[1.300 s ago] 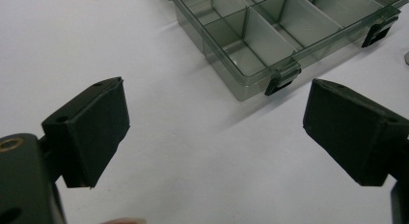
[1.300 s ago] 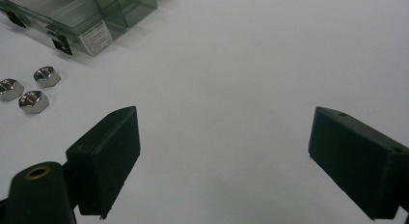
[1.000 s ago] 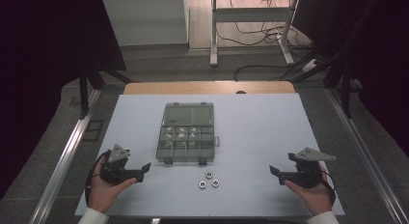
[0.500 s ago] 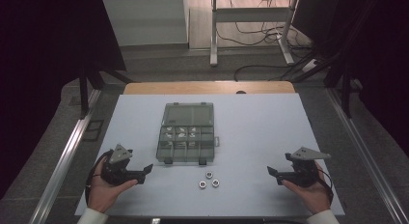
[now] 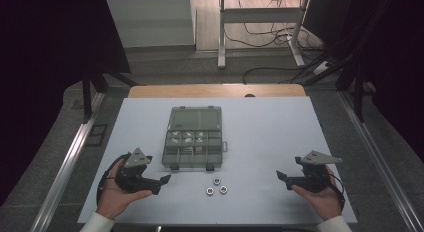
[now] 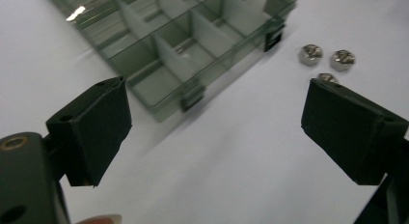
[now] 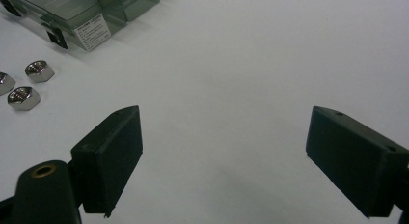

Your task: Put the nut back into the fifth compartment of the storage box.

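Fingers first: both grippers stand wide apart at the jaws, gripping nothing. In the high view, the left gripper (image 5: 162, 184) sits at lower left of the frame and the right gripper (image 5: 281, 178) at lower right, both low over the white table (image 5: 270, 137) and pointed inward. Dead centre lies the clear compartment box (image 5: 193, 137), lid shut by the look of it, and just below it, lower centre, three hex nuts (image 5: 217, 186) in a tight cluster, near each other and apart from the box.

Over to the left gripper view: box at upper centre, its black latches (image 6: 193, 96) facing the camera, nuts at upper right. The nearest nut (image 6: 328, 77) is half hidden behind the right-hand jaw.

Right gripper view now: nuts at far left edge, one cut off by the frame, the box's labelled corner (image 7: 91, 32) at upper left, bare table between the jaws.

My read: the left gripper is closest, so single out one nut, straddle its flats squarely and close gently, since packed neighbours could get nudged. What's in the box's cells is too small to make out.
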Motion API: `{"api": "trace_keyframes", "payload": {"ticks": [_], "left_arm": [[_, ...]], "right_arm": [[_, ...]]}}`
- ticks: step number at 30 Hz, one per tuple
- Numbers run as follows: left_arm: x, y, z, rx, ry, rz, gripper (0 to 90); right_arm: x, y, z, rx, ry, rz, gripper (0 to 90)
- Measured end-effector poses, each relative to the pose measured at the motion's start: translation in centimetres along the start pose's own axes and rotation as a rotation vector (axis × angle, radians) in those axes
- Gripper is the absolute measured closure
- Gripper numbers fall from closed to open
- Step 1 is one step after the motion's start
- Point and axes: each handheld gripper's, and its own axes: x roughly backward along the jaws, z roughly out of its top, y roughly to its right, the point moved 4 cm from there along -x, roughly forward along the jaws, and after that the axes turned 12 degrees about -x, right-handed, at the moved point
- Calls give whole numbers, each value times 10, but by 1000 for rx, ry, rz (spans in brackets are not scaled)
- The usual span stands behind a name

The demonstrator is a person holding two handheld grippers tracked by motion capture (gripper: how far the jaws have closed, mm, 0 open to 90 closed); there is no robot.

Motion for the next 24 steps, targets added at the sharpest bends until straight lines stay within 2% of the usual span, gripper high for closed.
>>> {"api": "trace_keyframes", "payload": {"ticks": [1, 10, 13, 19, 24], "left_arm": [[-3, 4, 6, -15, -2, -19, 108], [-16, 17, 26, -73, -10, -76, 115], [-23, 23, 33, -101, -17, -107, 120], [-37, 32, 45, -155, -43, -144, 124], [-49, 36, 50, -180, -73, -177, 124]], "right_arm": [[0, -1, 1, 1, 1, 1, 131], [1, -4, -4, 3, -9, 1, 131], [3, -3, -6, 3, -9, 0, 131], [8, 0, -10, -10, -8, -10, 131], [9, 1, -11, -12, -9, -14, 131]]}}
